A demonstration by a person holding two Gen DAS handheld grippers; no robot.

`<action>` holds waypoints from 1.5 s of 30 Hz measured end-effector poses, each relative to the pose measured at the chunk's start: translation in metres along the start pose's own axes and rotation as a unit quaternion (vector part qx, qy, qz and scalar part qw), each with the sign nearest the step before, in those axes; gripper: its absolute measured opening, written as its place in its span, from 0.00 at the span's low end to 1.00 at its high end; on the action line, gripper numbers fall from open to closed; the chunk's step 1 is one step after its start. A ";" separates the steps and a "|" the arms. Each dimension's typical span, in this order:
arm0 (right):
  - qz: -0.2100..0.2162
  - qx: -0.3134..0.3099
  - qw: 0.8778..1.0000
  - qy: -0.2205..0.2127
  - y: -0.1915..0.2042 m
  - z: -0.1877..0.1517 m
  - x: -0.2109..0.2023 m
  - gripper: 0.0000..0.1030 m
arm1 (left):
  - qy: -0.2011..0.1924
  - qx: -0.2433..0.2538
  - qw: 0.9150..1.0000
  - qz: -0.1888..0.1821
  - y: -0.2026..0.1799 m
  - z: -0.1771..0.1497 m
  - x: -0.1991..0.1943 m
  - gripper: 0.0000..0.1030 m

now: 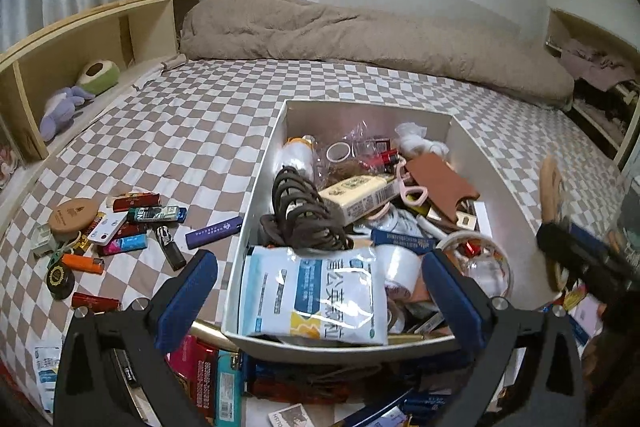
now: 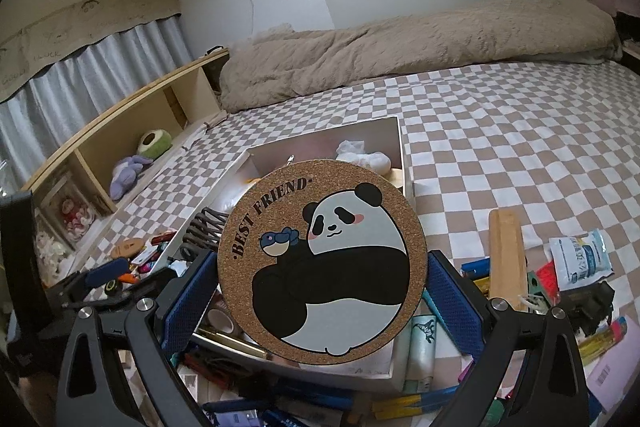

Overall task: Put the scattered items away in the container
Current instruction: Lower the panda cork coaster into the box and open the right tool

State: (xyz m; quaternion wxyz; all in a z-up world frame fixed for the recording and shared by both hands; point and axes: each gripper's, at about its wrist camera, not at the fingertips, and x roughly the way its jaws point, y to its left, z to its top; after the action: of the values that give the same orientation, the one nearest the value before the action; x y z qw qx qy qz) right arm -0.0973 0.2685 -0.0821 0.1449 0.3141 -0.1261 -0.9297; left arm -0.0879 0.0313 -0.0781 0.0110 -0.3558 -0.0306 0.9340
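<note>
A white open box (image 1: pixel 492 163) stands on the checkered bed, crowded with small items. My left gripper (image 1: pixel 320 263) hangs open and wide over the box's near edge. A white and blue sachet (image 1: pixel 320 299) lies in the box between its fingers, and neither pad touches it. My right gripper (image 2: pixel 322 259) is shut on a round cork coaster (image 2: pixel 340 227) printed with a panda, held upright above the box's (image 2: pixel 394 143) near right side. In the left wrist view the coaster (image 1: pixel 550 187) shows edge-on at the right. Lighters (image 1: pixel 136 215) and a purple stick (image 1: pixel 214 231) lie left of the box.
A round wooden lid (image 1: pixel 72 215) lies among the lighters. A wooden piece (image 2: pixel 506 255), another sachet (image 2: pixel 580 259) and more small items lie to the right of the box. A beige blanket (image 1: pixel 360 35) lies along the far wall. A shelf with plush toys (image 1: pixel 64 107) borders the left.
</note>
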 end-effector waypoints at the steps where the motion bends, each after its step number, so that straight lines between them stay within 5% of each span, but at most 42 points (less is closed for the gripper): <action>1: 0.001 -0.003 1.000 0.000 0.001 -0.001 0.001 0.97 | -0.004 -0.005 1.000 -0.001 0.001 0.002 -0.001 1.00; 23: -0.082 -0.124 0.986 0.072 0.035 -0.021 0.044 0.97 | -0.006 -0.051 0.999 -0.013 0.035 -0.007 0.007 1.00; 32: -0.103 -0.146 0.982 0.063 0.042 -0.024 0.037 1.00 | -0.002 -0.044 0.999 -0.015 0.037 -0.013 0.008 1.00; 45: -0.091 -0.098 0.991 0.026 0.027 -0.016 0.022 1.00 | -0.011 -0.028 1.000 -0.005 0.038 -0.015 0.003 1.00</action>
State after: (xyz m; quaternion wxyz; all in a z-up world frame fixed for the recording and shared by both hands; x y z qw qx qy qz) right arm -0.0988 0.2338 -0.0973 0.0925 0.3328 -0.0015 -0.9384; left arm -0.0804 -0.0060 -0.0937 0.0054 -0.3455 -0.0588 0.9366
